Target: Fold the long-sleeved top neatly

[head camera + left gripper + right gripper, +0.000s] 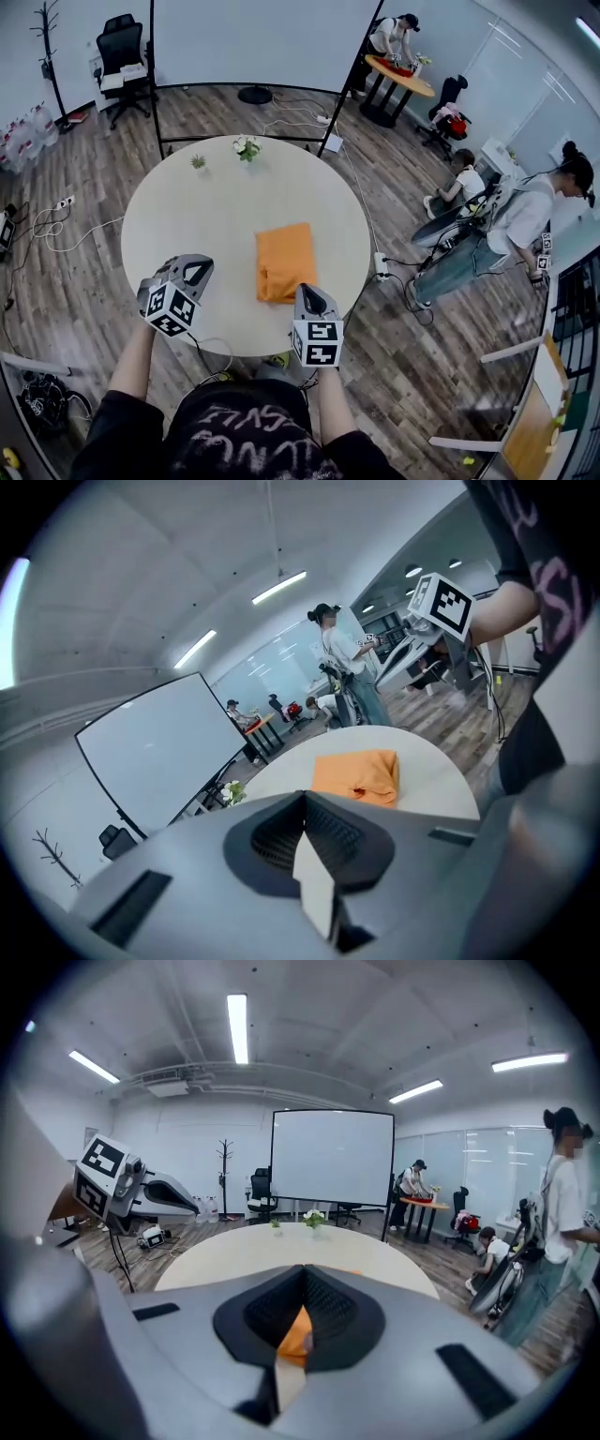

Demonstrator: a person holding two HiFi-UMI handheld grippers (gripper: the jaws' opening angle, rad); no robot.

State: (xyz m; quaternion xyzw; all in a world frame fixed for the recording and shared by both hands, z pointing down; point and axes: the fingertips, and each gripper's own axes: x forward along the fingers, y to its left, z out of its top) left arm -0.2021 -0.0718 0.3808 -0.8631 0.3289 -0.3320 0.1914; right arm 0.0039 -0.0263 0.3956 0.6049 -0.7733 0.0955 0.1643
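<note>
An orange top, folded into a compact rectangle, lies flat on the round white table, a little right of centre and toward the near edge. The person holds both grippers over the near rim. The left gripper is off to the left of the top and well apart from it. The right gripper is raised over the top's near right corner. Each gripper's own view shows its jaws pressed together with nothing between them. Past the right jaws only a sliver of orange shows, which is the top lying on the table beyond. At the table's far edge stand a small vase of white flowers and a tiny green plant. A whiteboard stands behind the table, and other people work at the right of the room.
</note>
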